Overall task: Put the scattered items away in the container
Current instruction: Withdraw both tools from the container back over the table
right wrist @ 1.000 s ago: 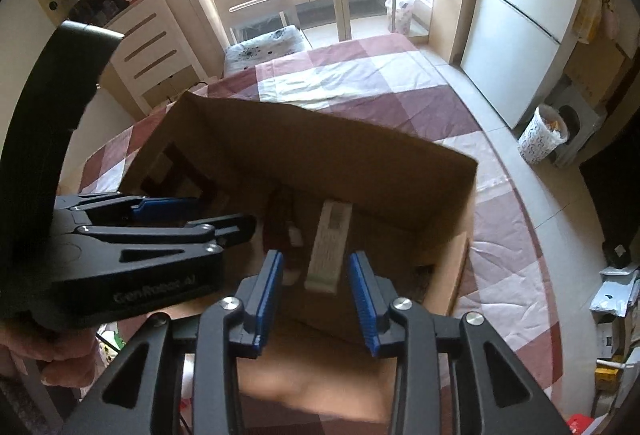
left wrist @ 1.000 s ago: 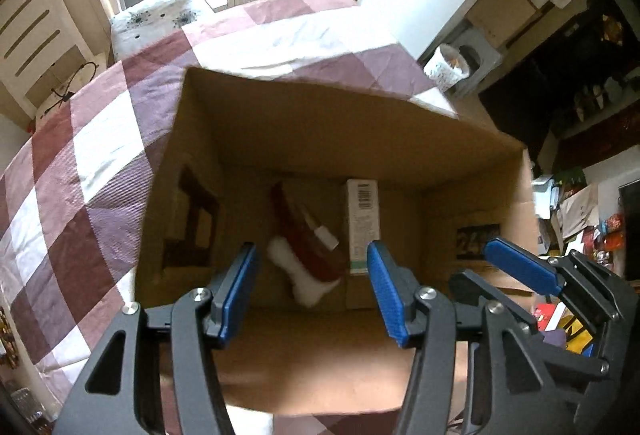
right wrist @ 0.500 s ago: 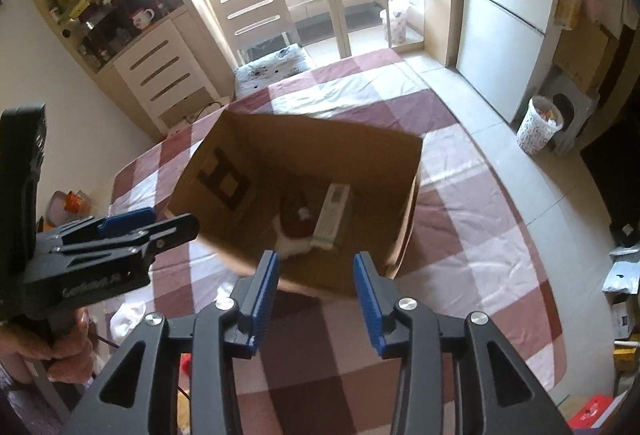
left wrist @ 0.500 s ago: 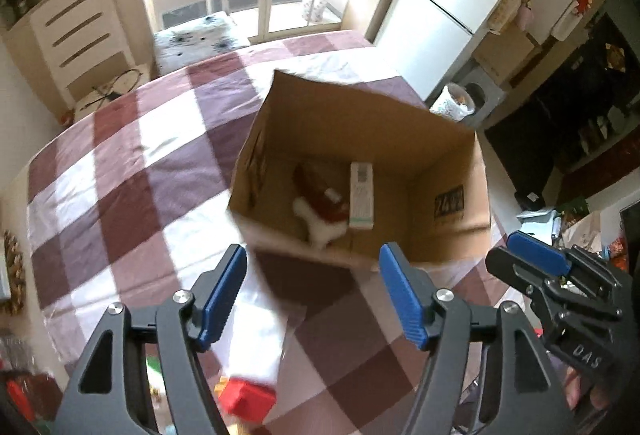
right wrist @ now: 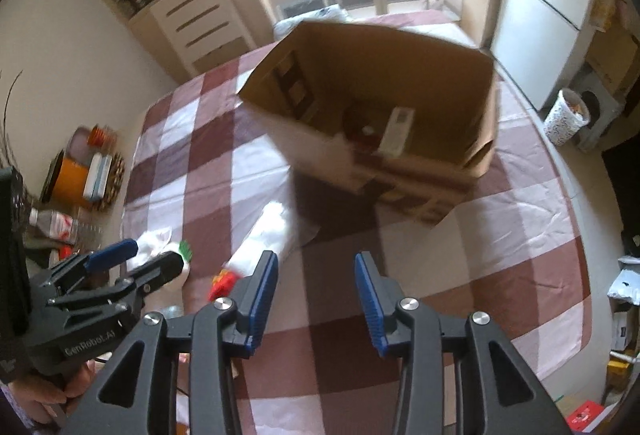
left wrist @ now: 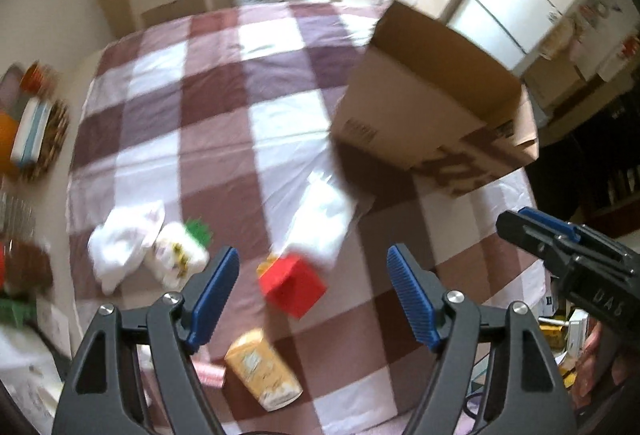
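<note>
1. Box (right wrist: 376, 107): an open cardboard container standing on the far right part of the checked cloth (left wrist: 208, 139), its mouth tilted toward the right camera.
2. Contents: a white carton (right wrist: 398, 131) and a dark red item (right wrist: 360, 127) already lie on the box floor; this part of the task appears done. Other contents, if any, are too blurred to name.
3. Left gripper (left wrist: 312, 291): fingers wide apart and holding nothing, held above the near edge of the table, over the loose items.
4. Right gripper (right wrist: 316, 299): fingers likewise apart and empty, pointing at the cloth between the loose items and the box.
5. Red block (left wrist: 292, 285): lies between the left gripper's fingers in the left view, below them and not touched; it seems the likeliest next pick.
6. Yellow pack (left wrist: 262, 369): lies nearer than the red block, just beside a pink item (left wrist: 208, 373) partly hidden by the left finger.
7. White cloth bundle (left wrist: 124, 239) and a white pouch with green trim (left wrist: 180, 249): touching each other at the near left.
8. White bag (left wrist: 320, 219): lies flat between the red block and the box.
9. Progress: judged less than half complete; at least six items remain outside the box.
</note>
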The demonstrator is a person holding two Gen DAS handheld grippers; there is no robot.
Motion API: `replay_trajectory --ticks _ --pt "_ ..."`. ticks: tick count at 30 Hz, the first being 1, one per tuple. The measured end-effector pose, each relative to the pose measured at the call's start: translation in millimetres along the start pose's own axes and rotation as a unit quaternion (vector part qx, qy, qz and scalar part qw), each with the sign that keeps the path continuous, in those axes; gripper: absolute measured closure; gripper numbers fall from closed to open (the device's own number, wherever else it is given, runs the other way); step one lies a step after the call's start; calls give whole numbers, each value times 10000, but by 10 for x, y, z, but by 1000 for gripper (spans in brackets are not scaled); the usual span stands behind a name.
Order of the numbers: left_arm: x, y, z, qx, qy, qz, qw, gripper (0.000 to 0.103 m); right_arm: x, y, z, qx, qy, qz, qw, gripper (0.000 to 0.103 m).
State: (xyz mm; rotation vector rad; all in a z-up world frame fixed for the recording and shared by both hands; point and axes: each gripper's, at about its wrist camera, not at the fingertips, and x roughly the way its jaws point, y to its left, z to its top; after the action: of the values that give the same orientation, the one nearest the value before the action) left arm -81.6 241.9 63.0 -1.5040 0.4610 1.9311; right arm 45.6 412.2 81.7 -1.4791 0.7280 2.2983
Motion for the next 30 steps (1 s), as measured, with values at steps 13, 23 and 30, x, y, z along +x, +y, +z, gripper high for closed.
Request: replay_trajectory --ticks 13,23,30 --pt "-207 699 -649 -730 112 436 9963 25 171 708 -264 -690 308 306 9967 62" --pt "-365 1148 -1036 -1115 135 604 9918 25 285 1231 -501 -1177 545 458 9905 62" --pt "-457 1435 -1261 -1340 159 678 9885 25 340 1530 -663 -1387 672 517 9867 62"
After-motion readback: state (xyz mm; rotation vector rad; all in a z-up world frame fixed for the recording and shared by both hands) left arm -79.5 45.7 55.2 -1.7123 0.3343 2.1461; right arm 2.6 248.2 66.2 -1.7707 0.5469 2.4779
